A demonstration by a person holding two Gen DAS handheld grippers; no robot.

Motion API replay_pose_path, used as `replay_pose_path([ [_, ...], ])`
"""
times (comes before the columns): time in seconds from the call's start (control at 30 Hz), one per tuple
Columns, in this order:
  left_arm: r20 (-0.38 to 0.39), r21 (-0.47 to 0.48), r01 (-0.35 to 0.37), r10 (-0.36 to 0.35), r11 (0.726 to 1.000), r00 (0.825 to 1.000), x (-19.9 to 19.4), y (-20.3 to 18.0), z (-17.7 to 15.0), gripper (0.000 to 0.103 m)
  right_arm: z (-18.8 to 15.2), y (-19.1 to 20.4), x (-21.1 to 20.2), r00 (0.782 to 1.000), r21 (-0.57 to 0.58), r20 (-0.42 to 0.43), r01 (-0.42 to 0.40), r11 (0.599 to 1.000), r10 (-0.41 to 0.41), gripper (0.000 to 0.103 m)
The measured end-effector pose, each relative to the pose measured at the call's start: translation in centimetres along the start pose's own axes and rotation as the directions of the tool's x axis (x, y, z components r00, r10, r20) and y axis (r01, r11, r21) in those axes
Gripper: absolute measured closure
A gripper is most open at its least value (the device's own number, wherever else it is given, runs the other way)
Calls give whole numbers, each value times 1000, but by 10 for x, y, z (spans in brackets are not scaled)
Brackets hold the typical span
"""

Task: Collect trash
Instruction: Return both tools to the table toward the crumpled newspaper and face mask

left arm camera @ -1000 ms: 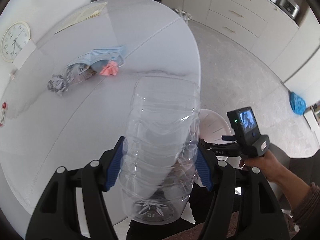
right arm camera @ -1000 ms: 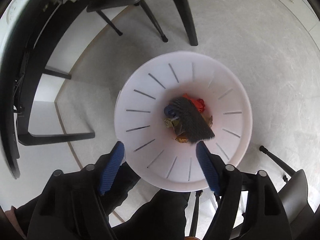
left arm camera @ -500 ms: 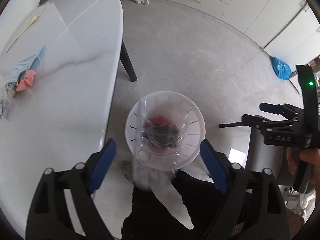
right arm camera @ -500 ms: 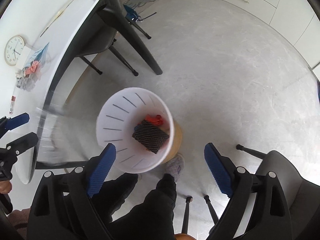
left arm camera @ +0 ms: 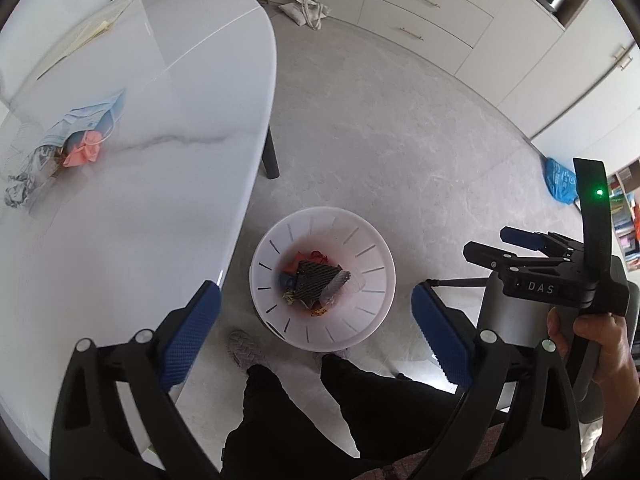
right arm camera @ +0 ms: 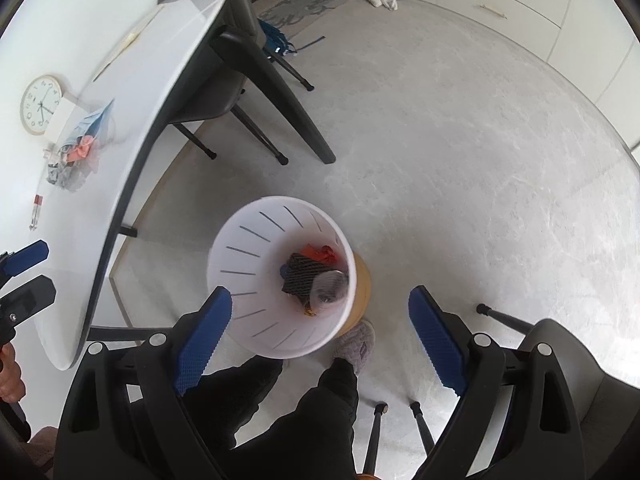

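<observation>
Left gripper [left arm camera: 316, 316] spread wide, nothing between its blue pads [left arm camera: 190, 340]; it hangs over the floor beside the table edge. Right gripper [right arm camera: 320, 328] likewise spread wide and empty, held above the white bin [right arm camera: 240, 280].

Directly beneath both grippers: the person's dark trouser legs [left arm camera: 304, 416] and grey slippers [right arm camera: 356, 344], touching or just beside the bin's near side.

White bin [left arm camera: 376, 264] stands on the grey floor, just off the rounded end of the table. Inside it: a black mesh piece [left arm camera: 316, 280], red scraps [left arm camera: 312, 258], a clear plastic bottle [right arm camera: 330, 288] lying against the right-hand wall, and small bits I cannot identify. A tan object [right arm camera: 362, 284] sits against the bin's outer side; what it is cannot be told.

Right of the bin, a grey chair [right arm camera: 568, 360] with thin black legs; in the left view the right gripper is seen side-on [left arm camera: 532, 264] in front of it.

White oval table [left arm camera: 140, 200] runs along the left, its dark leg [left arm camera: 271, 156] beyond the bin. More trash remains on its top, well apart from the bin: blue face masks [left arm camera: 86, 116], a pink crumpled piece [left arm camera: 82, 154], grey crumpled paper [left arm camera: 18, 192]. Farther along the tabletop: a clock [right arm camera: 40, 104] and flat papers [left arm camera: 80, 34].

Open floor stretches beyond the bin to the white cabinets [left arm camera: 432, 12]. A cloth bag [left arm camera: 306, 10] lies at their base, and a blue bag [left arm camera: 560, 180] lies far right.
</observation>
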State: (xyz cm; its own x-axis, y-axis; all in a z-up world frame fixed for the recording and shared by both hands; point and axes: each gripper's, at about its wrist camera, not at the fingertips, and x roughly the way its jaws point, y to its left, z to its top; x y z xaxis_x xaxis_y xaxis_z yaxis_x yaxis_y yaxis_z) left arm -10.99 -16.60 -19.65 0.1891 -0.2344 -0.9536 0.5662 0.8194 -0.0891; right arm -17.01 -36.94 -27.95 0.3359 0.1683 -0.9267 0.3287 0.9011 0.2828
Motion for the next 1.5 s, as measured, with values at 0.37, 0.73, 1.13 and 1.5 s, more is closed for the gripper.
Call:
replay_pose_path([
  [0.37, 85, -130, -51, 62, 990, 994, -40, 67, 1, 11, 28, 95, -40, 994, -176, 92, -39, 984, 56, 13],
  [0.73, 115, -353, -173, 226, 920, 967, -74, 223, -19, 11, 62, 233, -28, 984, -405, 93, -104, 908, 154, 10],
  [1.13, 123, -511, -103, 191, 853, 974, -31, 388, 33, 11, 72, 345, -2, 981, -415, 75, -134, 900, 180, 10],
  [1.5, 74, -529, -8, 55, 849, 996, 36, 423, 64, 48, 82, 387, 11, 985, -339, 93, -104, 935, 143, 10],
])
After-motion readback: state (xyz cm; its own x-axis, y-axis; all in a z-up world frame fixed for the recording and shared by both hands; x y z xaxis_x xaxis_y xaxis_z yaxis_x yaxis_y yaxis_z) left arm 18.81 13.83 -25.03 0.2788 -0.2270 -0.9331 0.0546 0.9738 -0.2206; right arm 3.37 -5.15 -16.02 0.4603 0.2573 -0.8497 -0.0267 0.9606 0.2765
